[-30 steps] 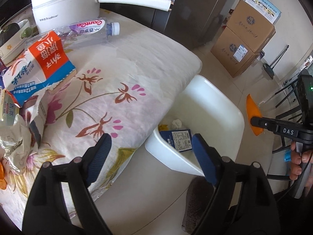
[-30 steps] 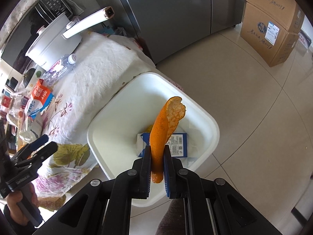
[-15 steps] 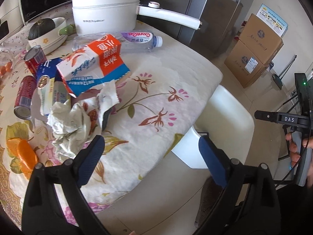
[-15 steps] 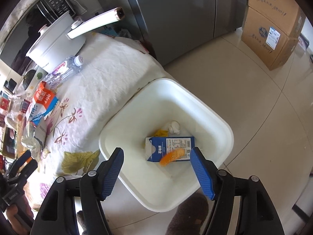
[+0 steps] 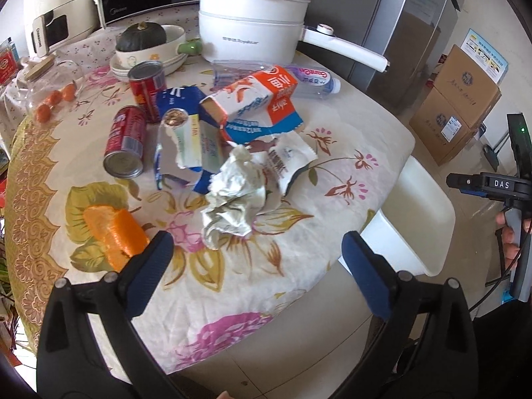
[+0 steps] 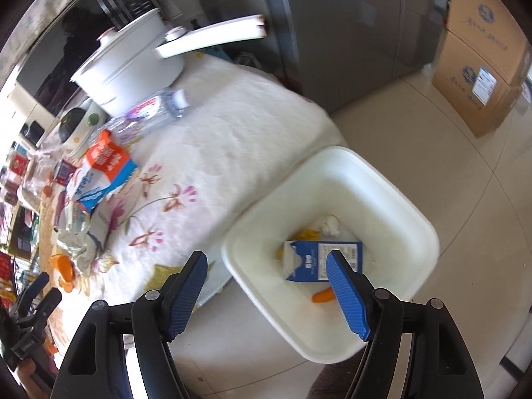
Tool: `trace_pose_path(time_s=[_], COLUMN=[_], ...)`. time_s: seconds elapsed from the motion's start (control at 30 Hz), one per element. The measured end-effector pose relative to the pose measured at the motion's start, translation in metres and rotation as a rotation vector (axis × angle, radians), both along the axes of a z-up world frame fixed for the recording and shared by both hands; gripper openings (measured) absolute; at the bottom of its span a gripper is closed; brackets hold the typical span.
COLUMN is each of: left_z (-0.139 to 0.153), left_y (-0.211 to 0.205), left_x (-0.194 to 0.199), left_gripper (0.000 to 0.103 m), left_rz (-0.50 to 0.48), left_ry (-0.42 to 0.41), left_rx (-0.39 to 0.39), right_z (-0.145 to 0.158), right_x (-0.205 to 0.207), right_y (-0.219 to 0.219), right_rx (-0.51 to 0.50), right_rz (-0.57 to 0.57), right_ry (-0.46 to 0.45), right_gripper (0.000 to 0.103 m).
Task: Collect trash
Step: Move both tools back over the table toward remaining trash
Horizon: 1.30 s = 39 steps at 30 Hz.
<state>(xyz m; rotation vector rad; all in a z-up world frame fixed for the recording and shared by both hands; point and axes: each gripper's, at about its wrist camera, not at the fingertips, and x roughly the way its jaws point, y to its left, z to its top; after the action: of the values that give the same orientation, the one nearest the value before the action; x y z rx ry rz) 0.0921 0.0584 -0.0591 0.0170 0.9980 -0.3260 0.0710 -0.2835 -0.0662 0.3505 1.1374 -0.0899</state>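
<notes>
The white bin (image 6: 332,166) stands on the floor beside the table, holding a blue carton (image 6: 309,262) and an orange peel (image 6: 322,296). Above its near rim hangs my right gripper (image 6: 266,259), its jaws opening with nothing between them. On the flowered tablecloth lie a crumpled paper (image 5: 232,193), an orange peel (image 5: 113,229), an orange-and-blue milk carton (image 5: 256,106), a torn carton (image 5: 193,139), two red cans (image 5: 126,139) and a plastic bottle (image 5: 309,78). My left gripper (image 5: 256,246) hovers over the table's near edge just short of the crumpled paper, jaws opening and empty.
A white pot (image 5: 252,30) with a long handle and a bowl holding a squash (image 5: 149,43) stand at the table's back. A glass jar (image 5: 50,83) lies at the left. Cardboard boxes (image 5: 459,106) sit on the floor by the fridge.
My right gripper let go of the orange peel, which dropped into the bin. The left gripper swung from the bin toward the trash on the table and opened wider.
</notes>
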Motion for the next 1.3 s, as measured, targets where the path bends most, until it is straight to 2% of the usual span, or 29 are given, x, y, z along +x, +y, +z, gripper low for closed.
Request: trace_pose_path(time_s=[0.3,0.6,0.9,1.1,1.17,1.3], left_z=[-0.005,-0.009,-0.018,-0.025,-0.026,-0.028], left_y=[0.067,0.125,0.152,0.158,0.16,0.164], left_x=[-0.011,-0.017,-0.013,-0.008,-0.007,-0.006], left_gripper=[0.101,0.102,0.102,0.102,0.102,0.102], left_rz=[0.099,0.213,0.285,0.309,0.316,0.328], left_ry=[0.007,0.013,0.038,0.06,0.065,0.072], left_rx=[0.011,-0.02,-0.03,-0.024,-0.025,-0.031], right_z=[0.004,0.004,0.0,0.005,0.005,0.001], right_x=[0.016,0.033,0.052,0.057,0.06,0.067], right_y=[0.061,0.117,0.176,0.221,0.234,0.249], right_rx=[-0.01,-0.022,0.005,0.058,0.073,0.11], right_rz=[0.093,0.166,0.236,0.322,0.347,0.367], right_ry=[-0.015,-0.019,-0.018,-0.053,-0.064,-0.065], right_gripper=[0.076,0.077,0.077,0.077,0.076,0.061])
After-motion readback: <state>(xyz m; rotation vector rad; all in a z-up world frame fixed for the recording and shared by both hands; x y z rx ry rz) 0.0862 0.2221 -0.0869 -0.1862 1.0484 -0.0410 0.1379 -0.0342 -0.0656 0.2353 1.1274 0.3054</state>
